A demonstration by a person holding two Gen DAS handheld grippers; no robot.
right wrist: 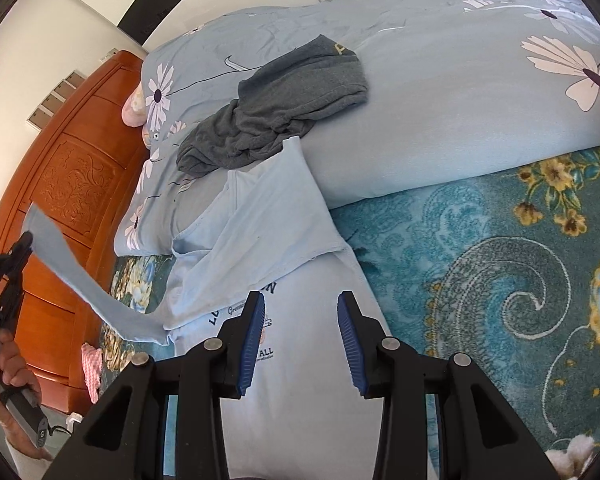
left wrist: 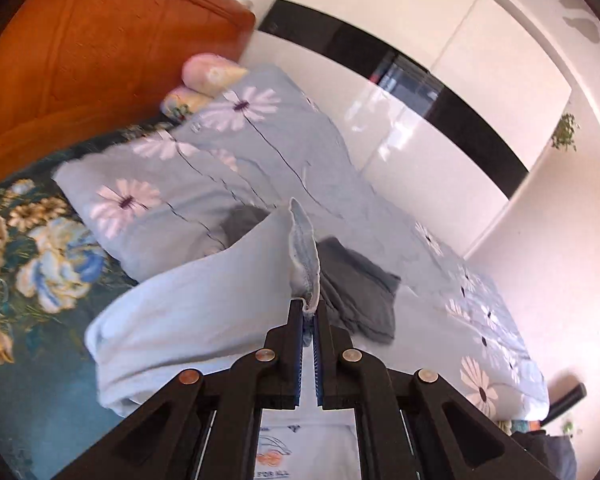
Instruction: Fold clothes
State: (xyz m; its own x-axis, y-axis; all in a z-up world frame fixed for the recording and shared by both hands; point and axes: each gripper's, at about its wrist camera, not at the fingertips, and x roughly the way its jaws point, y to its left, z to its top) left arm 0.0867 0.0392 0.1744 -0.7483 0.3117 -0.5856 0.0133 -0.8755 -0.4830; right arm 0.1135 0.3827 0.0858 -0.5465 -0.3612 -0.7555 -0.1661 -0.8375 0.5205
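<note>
A carved wooden headboard [right wrist: 72, 200] stands against a white wall [right wrist: 28, 60]; glossy white wardrobe doors [left wrist: 412, 128] reflect daylight.

The T-shirt [right wrist: 300, 380] lies on the bedspread [right wrist: 500, 280], with the grey garment [right wrist: 276, 108] behind it on the duvet [right wrist: 440, 120].

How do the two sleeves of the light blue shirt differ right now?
The left sleeve is lifted off the bed, pinched in the shut left gripper; the right sleeve lies folded across the shirt. The left sleeve is stretched into a band; the right sleeve lies flat and wide. Both are light blue.
</note>
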